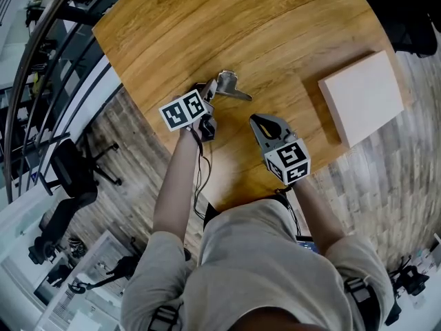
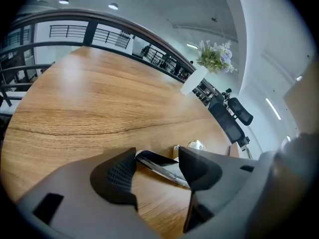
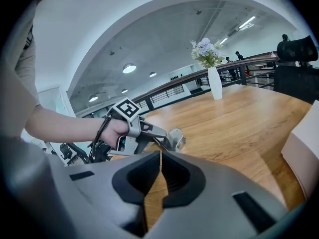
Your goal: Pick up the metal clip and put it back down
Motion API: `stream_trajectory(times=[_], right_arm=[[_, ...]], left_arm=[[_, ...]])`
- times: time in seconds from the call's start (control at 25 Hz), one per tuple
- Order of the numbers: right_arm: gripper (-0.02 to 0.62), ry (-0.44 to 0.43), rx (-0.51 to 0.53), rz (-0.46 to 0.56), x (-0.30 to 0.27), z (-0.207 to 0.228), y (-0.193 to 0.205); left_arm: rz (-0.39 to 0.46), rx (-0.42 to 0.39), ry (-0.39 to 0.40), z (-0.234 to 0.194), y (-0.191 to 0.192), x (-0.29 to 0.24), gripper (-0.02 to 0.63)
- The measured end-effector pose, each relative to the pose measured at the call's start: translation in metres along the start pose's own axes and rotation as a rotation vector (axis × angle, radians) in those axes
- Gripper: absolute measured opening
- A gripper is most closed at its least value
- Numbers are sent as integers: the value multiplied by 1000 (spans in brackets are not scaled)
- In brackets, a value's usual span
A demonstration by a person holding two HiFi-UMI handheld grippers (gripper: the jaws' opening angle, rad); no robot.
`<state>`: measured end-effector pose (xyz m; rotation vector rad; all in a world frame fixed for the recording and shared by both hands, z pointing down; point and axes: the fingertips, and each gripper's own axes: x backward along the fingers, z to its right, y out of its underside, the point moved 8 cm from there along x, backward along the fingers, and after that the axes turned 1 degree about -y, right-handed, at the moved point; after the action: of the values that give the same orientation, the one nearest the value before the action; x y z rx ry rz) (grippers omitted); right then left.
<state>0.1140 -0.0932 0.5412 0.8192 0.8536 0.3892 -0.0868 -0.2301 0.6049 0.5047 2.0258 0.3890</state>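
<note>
Left hand-held gripper point(image 2: 157, 164) jaws apart round metal clip point(image 1: 232, 88); square-marker cube point(image 1: 185, 110)

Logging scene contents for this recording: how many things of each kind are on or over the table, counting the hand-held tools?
Metal clip: 1
Pale flat box: 1
Vase of flowers: 1
Hand-held tools, left tool and right tool: 2
Total: 5

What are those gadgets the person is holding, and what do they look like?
The left hand-held gripper and right hand-held gripper are grey, each with two black ribbed pads and a white cube of black square markers. A black cable trails from the left one. The person wears a pale short-sleeved T-shirt.
</note>
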Motion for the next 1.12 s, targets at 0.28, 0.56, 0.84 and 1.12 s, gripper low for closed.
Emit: stream_trajectory(times=[0.28, 0.56, 0.84, 1.12], right_arm=[[32, -5, 12, 1, 4, -9, 3], [32, 5, 22, -4, 8, -14, 6], [32, 27, 54, 6, 12, -23, 2], [32, 49, 108, 56, 15, -44, -16]], left_arm=[[1, -82, -50, 5, 15, 6, 258], [46, -176, -82, 8, 18, 7, 259], [167, -308, -89, 20, 16, 39, 258], [339, -526, -81, 45, 31, 105, 106]])
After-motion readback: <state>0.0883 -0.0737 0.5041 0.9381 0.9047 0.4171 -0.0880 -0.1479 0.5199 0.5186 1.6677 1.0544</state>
